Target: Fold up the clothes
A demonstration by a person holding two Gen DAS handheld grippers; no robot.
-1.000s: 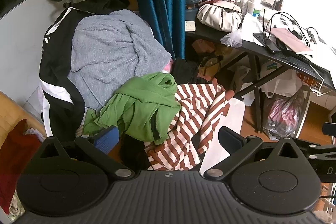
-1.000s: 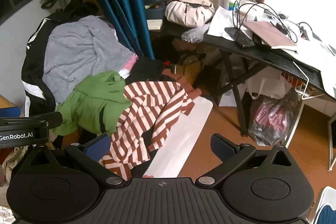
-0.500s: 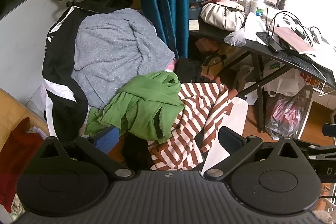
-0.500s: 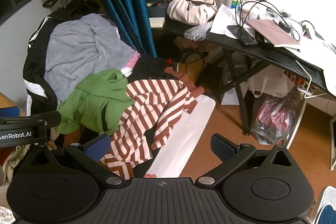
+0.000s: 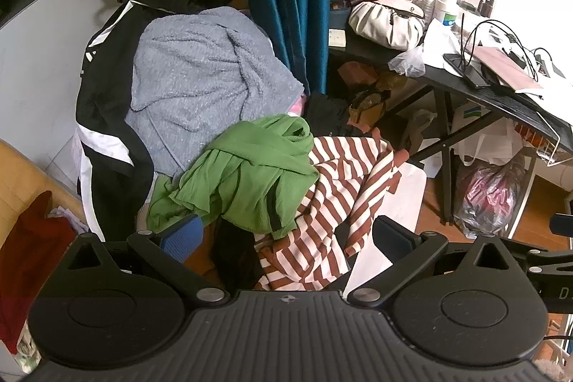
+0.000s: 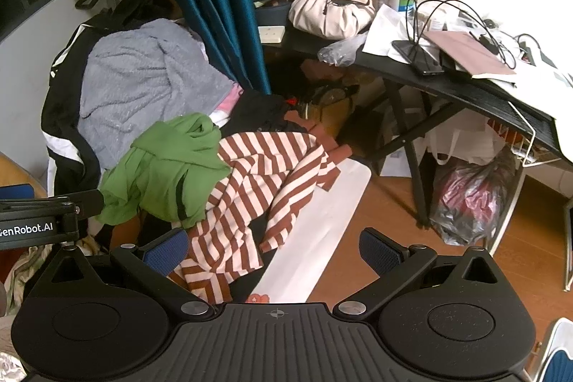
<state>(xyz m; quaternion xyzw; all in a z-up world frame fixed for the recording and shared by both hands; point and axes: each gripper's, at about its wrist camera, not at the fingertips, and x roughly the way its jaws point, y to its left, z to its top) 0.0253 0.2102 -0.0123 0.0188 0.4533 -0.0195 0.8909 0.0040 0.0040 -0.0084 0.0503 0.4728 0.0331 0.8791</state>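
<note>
Left tongs [image 5: 286, 235] wide, empty, above green garment [image 5: 247, 174]; right tongs [image 6: 274, 247] wide, empty, above striped shirt [image 6: 261, 181]

The grey robe [image 5: 200, 77] looks nubbly, fleecy cloth; the green top [image 5: 250, 174] is finely ribbed knit. The striped shirt [image 6: 261, 174] is smooth jersey. The floor [image 6: 386, 231] is satiny wood, the desk [image 6: 476, 99] matt black.

In the right wrist view the left gripper [image 6: 46, 217] carries white lettering – "GenRobot.AI", its first letter cut off; elsewhere labels are too small to read.
</note>
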